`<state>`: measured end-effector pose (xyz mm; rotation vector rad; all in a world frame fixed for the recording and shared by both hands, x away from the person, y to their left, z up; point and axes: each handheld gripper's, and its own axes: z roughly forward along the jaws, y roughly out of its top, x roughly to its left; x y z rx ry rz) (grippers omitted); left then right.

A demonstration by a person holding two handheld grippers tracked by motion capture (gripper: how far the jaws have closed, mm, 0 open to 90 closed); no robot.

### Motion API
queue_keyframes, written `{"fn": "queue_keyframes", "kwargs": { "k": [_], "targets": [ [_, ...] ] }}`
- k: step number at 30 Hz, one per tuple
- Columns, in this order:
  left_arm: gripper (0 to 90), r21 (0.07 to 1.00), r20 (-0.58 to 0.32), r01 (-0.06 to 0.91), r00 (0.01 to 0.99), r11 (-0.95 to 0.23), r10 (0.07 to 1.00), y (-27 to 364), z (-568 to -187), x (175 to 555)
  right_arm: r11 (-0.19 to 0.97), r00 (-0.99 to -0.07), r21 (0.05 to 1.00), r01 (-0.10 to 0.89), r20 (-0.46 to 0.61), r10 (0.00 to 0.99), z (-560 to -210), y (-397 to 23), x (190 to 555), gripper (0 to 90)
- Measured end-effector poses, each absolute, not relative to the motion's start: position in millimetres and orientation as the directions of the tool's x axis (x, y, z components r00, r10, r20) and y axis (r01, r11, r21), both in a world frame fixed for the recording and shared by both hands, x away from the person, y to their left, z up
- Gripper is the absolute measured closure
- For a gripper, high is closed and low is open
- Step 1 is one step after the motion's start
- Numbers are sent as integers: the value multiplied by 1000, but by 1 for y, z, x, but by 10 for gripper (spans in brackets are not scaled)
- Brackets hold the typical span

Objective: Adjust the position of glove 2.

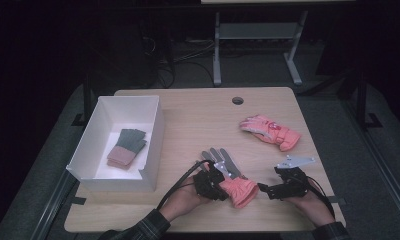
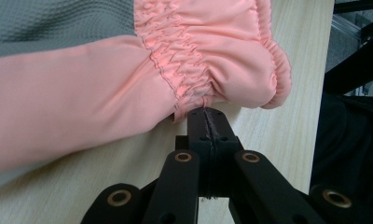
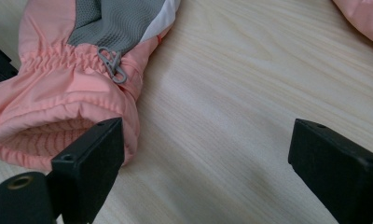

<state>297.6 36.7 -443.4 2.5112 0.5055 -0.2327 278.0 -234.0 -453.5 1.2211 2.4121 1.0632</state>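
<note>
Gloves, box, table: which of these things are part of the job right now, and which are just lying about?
In the job: near pink glove, left gripper pinching its cuff, open right gripper.

Lying about: far pink glove, white box, green and pink glove in it.

Left tool [image 1: 222, 181] grips the pink-and-grey glove [image 1: 233, 177]; right tool [image 1: 268, 189] rests beside.

In the high view the left tool [image 1: 219, 176] covers the middle of the pink glove [image 1: 239, 190]. Whether its jaws pinch any fabric cannot be told. The glove's fingers run off the right gripper view's top edge.
</note>
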Motion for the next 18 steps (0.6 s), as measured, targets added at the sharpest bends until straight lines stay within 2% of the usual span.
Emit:
{"fn": "queue_keyframes", "kwargs": {
  "k": [4,9,14,18],
  "targets": [
    [898,494,-257,395,917,-775,304,36,-443,298,383,-618,697,606,111,778,-454,-237,277,102],
    [885,514,-238,386,922,-766,305,54,-437,296,392,-628,690,608,115,770,-454,-239,277,102],
    [730,549,-214,395,918,-736,333,77,-433,297,372,-633,719,587,121,765,-450,-240,277,93],
    [572,563,-191,386,921,-731,340,91,-436,295,414,-642,673,613,118,758,-446,-239,277,97]
  ]
}}
